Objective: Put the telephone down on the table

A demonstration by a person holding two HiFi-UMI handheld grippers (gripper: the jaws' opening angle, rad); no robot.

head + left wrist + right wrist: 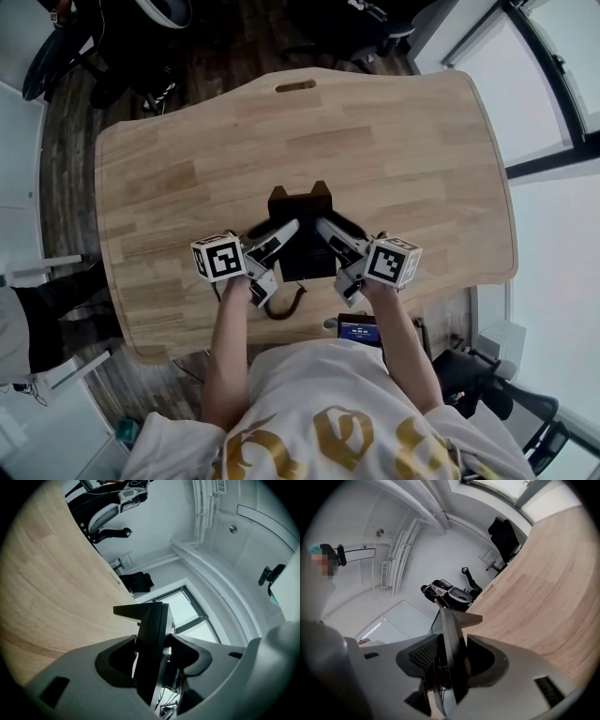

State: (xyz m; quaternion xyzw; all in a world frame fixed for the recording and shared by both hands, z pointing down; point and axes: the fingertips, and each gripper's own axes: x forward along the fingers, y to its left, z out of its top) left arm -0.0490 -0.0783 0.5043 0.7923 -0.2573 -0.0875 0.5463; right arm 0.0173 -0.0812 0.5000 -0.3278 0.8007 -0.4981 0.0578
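Note:
The black telephone [302, 230] is over the near middle of the wooden table [394, 141], held from both sides. My left gripper [281, 246] is shut on its left edge and my right gripper [330, 248] on its right edge. In the left gripper view the jaws pinch the telephone's [151, 630] thin black side, with my left gripper [152, 653] closed around it. The right gripper view shows my right gripper [451, 660] clamped on the telephone's [450, 639] other edge. A coiled black cord [281, 307] hangs toward the table's near edge. I cannot tell whether the base touches the wood.
The table has a handle slot [295, 86] at its far edge. Dark office chairs [122, 47] stand beyond it, and another chair [487, 384] is at the lower right. A small screen device [359, 330] sits at the person's waist. Windows [562, 141] run along the right.

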